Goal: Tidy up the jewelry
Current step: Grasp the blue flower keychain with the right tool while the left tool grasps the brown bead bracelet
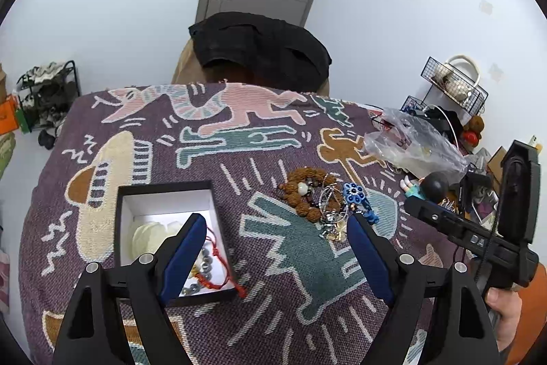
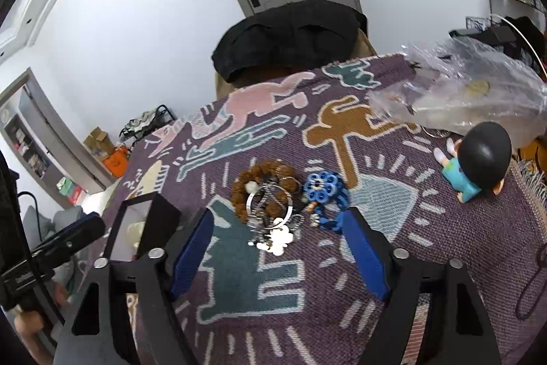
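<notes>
A black jewelry box (image 1: 119,228) with a white lining sits on the patterned cloth; it holds a red cord bracelet with grey beads (image 1: 213,265) and a pale piece. It also shows in the right wrist view (image 2: 160,207). A pile of jewelry lies on the cloth: a brown bead bracelet (image 1: 301,185) (image 2: 270,173), silver rings and chain (image 1: 331,211) (image 2: 270,211), and a blue flower piece (image 1: 355,194) (image 2: 323,187). My left gripper (image 1: 277,224) is open and empty, its left finger above the box. My right gripper (image 2: 278,221) is open and empty, hovering just before the pile.
A clear plastic bag (image 1: 410,142) (image 2: 471,94) and a small doll with a black head (image 2: 478,156) (image 1: 430,183) lie at the right. A chair with a black garment (image 1: 259,50) stands behind the table. A wire rack (image 1: 454,84) is at far right.
</notes>
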Demonstrator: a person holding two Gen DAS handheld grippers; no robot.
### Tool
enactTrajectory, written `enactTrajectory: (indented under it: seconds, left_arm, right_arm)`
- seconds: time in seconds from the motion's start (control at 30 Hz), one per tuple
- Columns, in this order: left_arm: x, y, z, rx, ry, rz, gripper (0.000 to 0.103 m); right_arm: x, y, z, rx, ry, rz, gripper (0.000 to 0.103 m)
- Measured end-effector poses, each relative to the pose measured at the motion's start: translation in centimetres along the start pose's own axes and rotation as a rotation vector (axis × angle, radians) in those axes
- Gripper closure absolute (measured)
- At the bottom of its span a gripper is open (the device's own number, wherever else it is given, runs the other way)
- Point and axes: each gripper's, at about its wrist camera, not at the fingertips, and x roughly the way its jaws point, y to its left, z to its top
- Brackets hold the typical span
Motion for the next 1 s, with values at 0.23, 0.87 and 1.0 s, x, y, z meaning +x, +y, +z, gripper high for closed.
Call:
enactTrajectory:
  seconds: [0.23,0.87,1.0]
  left_arm:
    - [1.3,-0.7,0.3,0.014,0.022,0.003,0.021]
    - [6.9,-3.1,1.3,0.063,0.122,0.049,0.039]
    - [8.5,-4.2,1.6,0.073,0.141,0.033,0.044]
  right_arm:
    - [2.2,-3.2,0.3,0.050,0.038,-0.047,0.036]
    - [9.9,-5.3,0.7,0.010,0.145,-0.197,0.077]
    - [9.2,-6.1,0.2,0.026,0.154,-0.146,0.096]
